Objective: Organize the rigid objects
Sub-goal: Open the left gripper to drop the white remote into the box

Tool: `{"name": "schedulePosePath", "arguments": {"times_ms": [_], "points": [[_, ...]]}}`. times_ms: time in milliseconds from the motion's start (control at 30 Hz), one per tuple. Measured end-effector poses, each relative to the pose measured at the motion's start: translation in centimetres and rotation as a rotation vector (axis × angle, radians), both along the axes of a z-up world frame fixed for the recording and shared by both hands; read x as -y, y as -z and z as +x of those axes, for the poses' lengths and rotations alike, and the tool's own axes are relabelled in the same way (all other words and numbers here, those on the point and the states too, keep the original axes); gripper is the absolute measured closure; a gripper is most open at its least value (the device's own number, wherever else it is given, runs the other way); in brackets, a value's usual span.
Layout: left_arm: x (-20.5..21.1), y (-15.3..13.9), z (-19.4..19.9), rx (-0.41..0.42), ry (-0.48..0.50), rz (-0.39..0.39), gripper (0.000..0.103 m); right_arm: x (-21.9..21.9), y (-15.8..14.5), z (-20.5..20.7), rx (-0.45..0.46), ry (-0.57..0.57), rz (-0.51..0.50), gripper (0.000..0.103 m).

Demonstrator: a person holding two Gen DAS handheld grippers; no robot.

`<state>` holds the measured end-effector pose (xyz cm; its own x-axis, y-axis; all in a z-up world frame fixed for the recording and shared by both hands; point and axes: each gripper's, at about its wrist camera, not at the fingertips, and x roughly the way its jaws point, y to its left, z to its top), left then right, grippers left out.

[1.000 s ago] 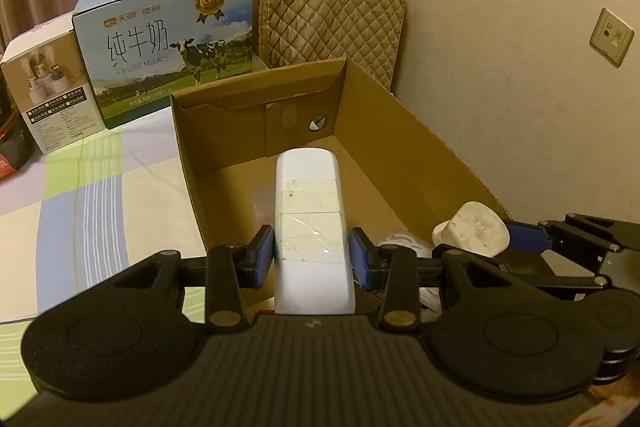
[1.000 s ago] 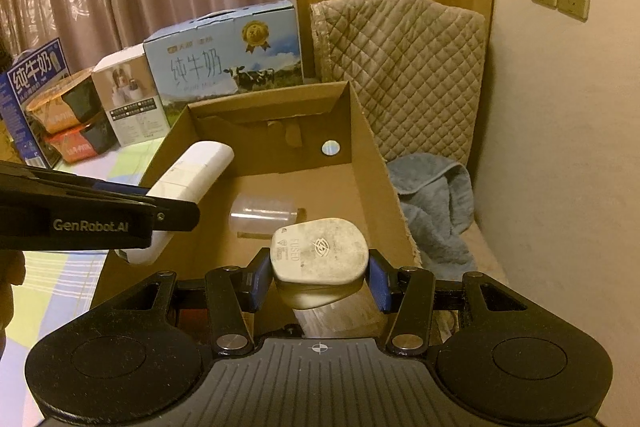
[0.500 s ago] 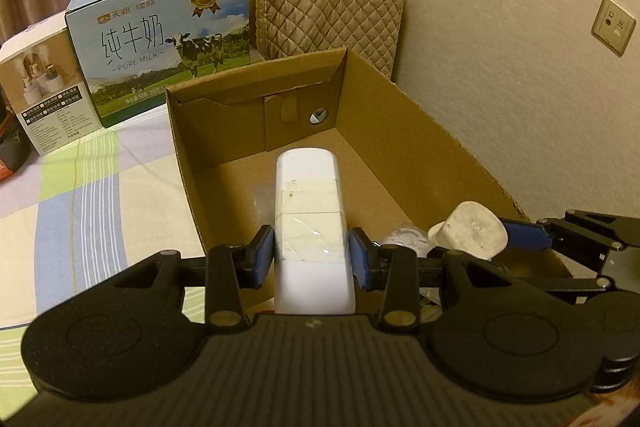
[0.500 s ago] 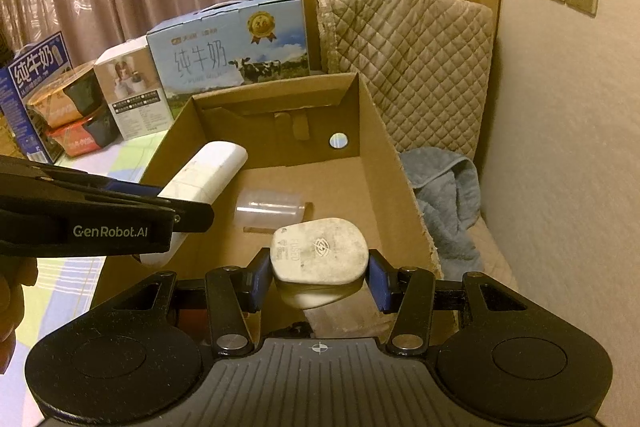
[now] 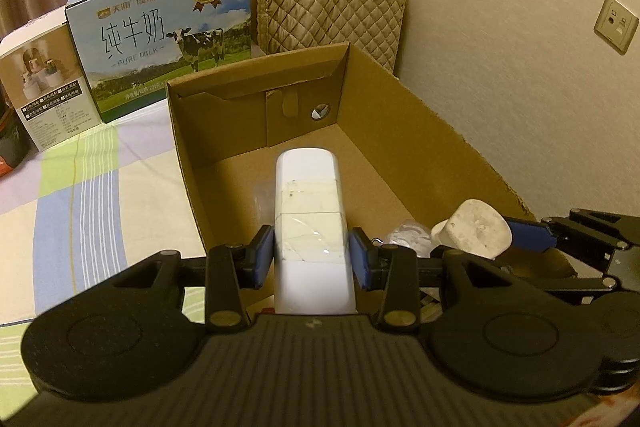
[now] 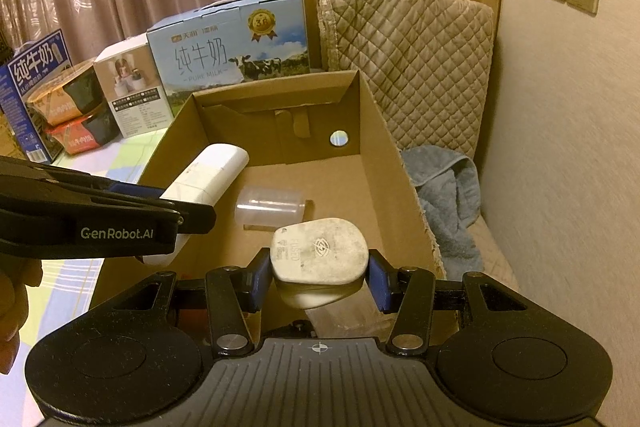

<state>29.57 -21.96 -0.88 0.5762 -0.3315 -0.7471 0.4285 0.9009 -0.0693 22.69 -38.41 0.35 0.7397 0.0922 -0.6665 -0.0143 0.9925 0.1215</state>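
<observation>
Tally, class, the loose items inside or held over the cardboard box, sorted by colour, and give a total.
White: 2, the long case in the left claw and the plug in the right claw.
Clear: 1, the plastic cup lying on the floor of the box.
Total: 3

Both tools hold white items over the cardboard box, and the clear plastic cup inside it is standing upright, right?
Not quite. The clear plastic cup lies on its side on the brown cardboard box floor, as the right wrist view shows. The left tool does hold the long white block and the right tool the white plug.
</observation>
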Motion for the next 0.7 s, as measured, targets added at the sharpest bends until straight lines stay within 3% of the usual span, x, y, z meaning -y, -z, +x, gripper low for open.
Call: {"name": "schedulePosePath", "arguments": {"times_ms": [700], "points": [[-3.1,-1.7,-1.1,0.038,-0.064,-0.017,0.067,-0.1,-0.2,-0.4,-0.005,0.008,0.028,0.056]]}}
